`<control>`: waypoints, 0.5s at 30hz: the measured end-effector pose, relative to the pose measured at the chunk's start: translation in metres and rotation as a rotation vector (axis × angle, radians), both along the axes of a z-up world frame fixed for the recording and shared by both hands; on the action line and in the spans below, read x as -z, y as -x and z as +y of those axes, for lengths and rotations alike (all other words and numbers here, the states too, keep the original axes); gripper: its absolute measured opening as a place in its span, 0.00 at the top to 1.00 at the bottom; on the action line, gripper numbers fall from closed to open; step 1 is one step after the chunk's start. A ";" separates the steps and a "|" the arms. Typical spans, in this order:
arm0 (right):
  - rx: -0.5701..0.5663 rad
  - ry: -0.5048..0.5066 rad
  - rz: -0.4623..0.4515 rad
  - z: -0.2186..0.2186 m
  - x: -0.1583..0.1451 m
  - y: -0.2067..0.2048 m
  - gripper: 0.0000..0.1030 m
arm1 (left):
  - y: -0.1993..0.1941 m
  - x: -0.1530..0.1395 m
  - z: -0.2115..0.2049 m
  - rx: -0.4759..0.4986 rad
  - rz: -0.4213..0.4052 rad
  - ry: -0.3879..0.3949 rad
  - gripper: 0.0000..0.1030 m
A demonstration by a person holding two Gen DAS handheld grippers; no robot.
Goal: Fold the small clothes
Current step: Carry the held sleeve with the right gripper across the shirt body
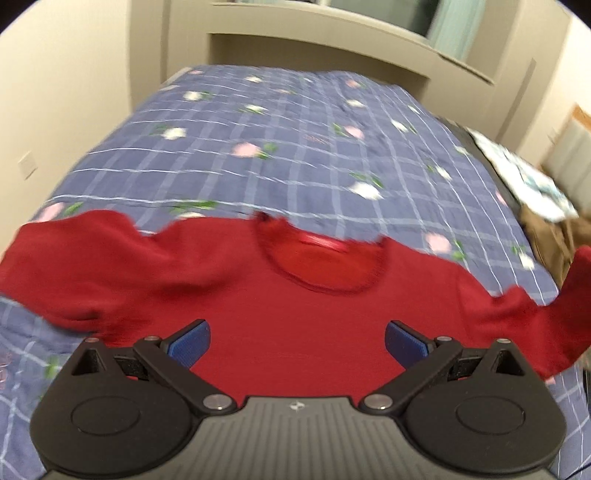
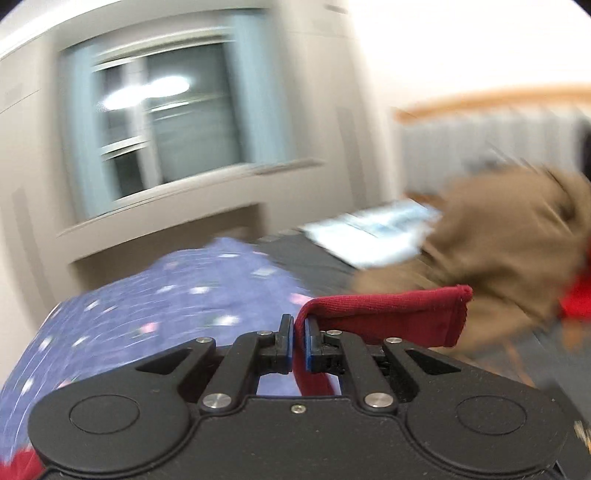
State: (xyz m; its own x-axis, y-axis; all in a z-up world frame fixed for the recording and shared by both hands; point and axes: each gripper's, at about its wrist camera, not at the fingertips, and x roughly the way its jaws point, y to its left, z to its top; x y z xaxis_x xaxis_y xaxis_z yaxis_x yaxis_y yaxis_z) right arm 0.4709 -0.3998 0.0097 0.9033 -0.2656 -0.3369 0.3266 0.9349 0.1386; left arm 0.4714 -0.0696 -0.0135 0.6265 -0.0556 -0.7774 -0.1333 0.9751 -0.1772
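Note:
A dark red long-sleeved sweater (image 1: 295, 325) lies spread on the bed, neck hole away from me, sleeves out to both sides. My left gripper (image 1: 297, 341) is open above its chest, blue pads apart, holding nothing. The sweater's right sleeve (image 1: 576, 295) rises off the bed at the right edge. In the right wrist view my right gripper (image 2: 298, 341) is shut on that red sleeve (image 2: 388, 314), whose cuff flops to the right over the fingers. The view is blurred.
The bed has a blue plaid cover with flowers (image 1: 277, 140). A brown garment (image 2: 498, 251) and a pale printed sheet (image 2: 376, 232) lie off the bed's right side. A window ledge (image 1: 332, 33) and walls stand behind the bed.

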 end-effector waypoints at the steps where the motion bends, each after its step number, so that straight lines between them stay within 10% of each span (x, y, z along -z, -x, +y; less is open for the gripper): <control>1: -0.057 0.051 -0.003 0.022 -0.006 -0.007 0.94 | 0.003 -0.003 0.012 -0.023 -0.007 0.005 0.00; 7: -0.396 0.406 0.073 0.172 0.004 -0.031 0.95 | 0.026 -0.008 0.089 -0.189 -0.033 0.029 0.00; 15: -0.847 0.821 0.375 0.328 0.105 -0.013 0.98 | 0.046 0.010 0.160 -0.336 -0.001 0.037 0.00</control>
State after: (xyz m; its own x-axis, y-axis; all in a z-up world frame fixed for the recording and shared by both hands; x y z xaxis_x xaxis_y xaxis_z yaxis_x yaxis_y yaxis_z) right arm 0.4840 -0.0717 -0.0948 0.7769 0.1011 -0.6215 -0.5306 0.6366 -0.5596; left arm 0.4252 0.0907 -0.0236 0.6150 0.1265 -0.7783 -0.4464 0.8695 -0.2115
